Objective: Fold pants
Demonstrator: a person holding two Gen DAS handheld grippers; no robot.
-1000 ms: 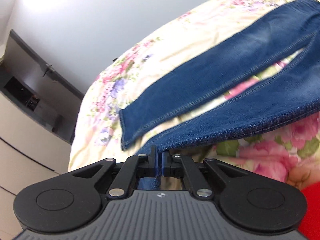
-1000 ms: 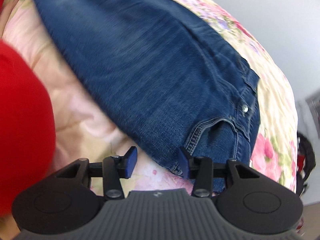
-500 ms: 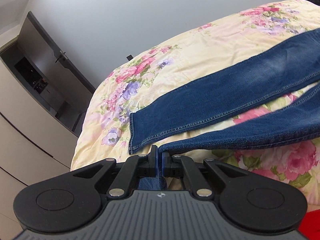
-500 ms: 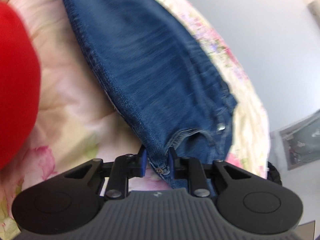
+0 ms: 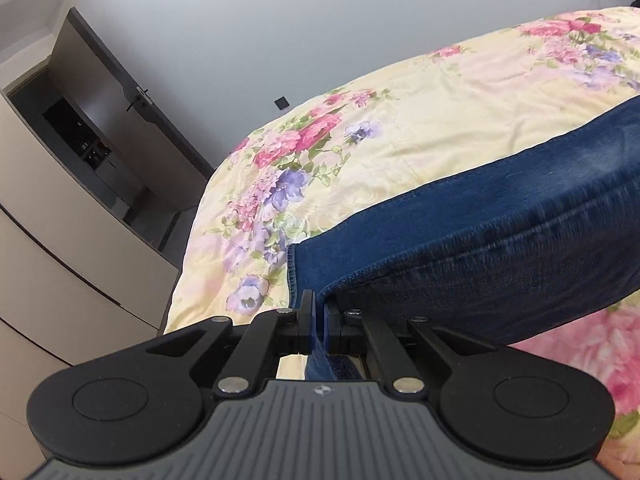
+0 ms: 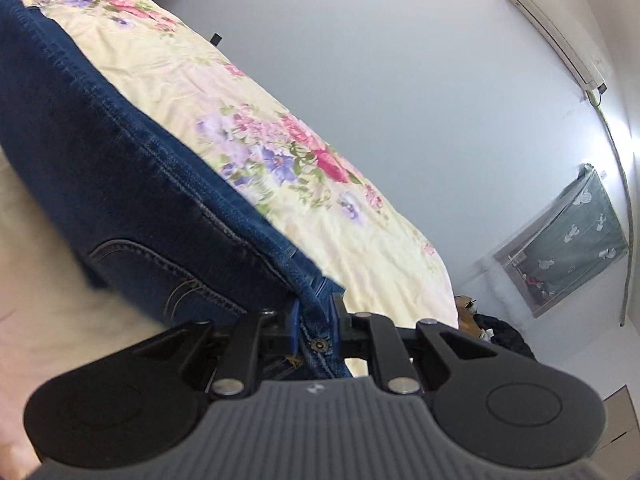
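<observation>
The left tool point(image 5: 319, 322) pinches a hem of the jeans point(image 5: 460, 240); the right tool point(image 6: 314, 330) grips their waistband above the bed point(image 6: 360, 240).

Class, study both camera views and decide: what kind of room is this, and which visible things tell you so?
Most likely a bedroom in a home. A wide bed with a pale yellow floral quilt fills both views, blue denim jeans lie on it, and a white wall-mounted air conditioner sits high on the wall.

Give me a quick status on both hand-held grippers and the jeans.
Left hand-held gripper shut on the jeans at a leg hem. Right hand-held gripper shut on the waistband by the button. Held leg over the other on the floral bedspread. Nothing in the way.
</observation>
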